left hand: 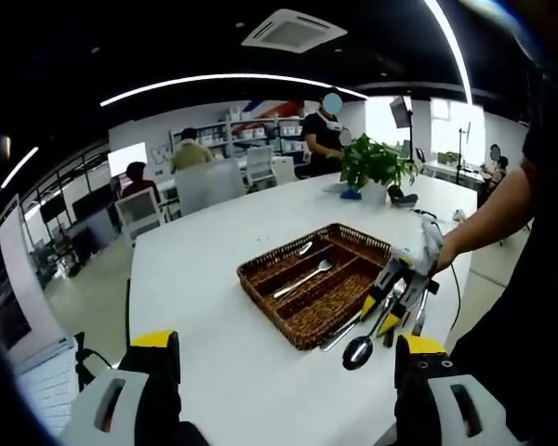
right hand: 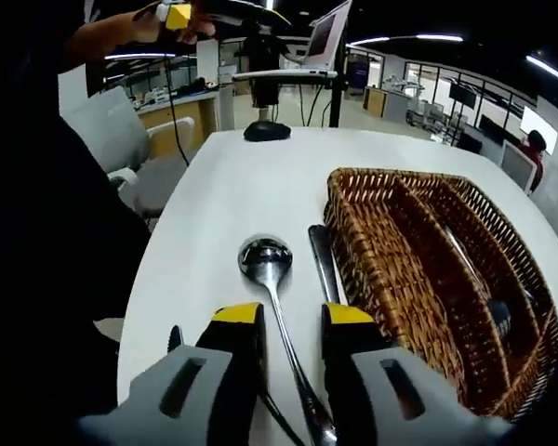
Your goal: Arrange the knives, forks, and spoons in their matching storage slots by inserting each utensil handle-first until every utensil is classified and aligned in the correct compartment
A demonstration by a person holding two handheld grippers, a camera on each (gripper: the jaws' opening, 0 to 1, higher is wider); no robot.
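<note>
white table [right hand: 260,186], unlabelled wicker tray [right hand: 391,269]

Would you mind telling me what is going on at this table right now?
A person with a gripper in each hand is sorting cutlery into a wicker tray on a white table. The right gripper is lowered over a spoon lying beside the tray, jaws open on either side of its handle, next to a knife. The left gripper hangs open and empty further back. A fork and another spoon already lie in the tray.

light: bright ceiling strips [left hand: 223,82] | glare: white table [left hand: 214,325] | edges: fisheye-bent, dark | focus: soft
</note>
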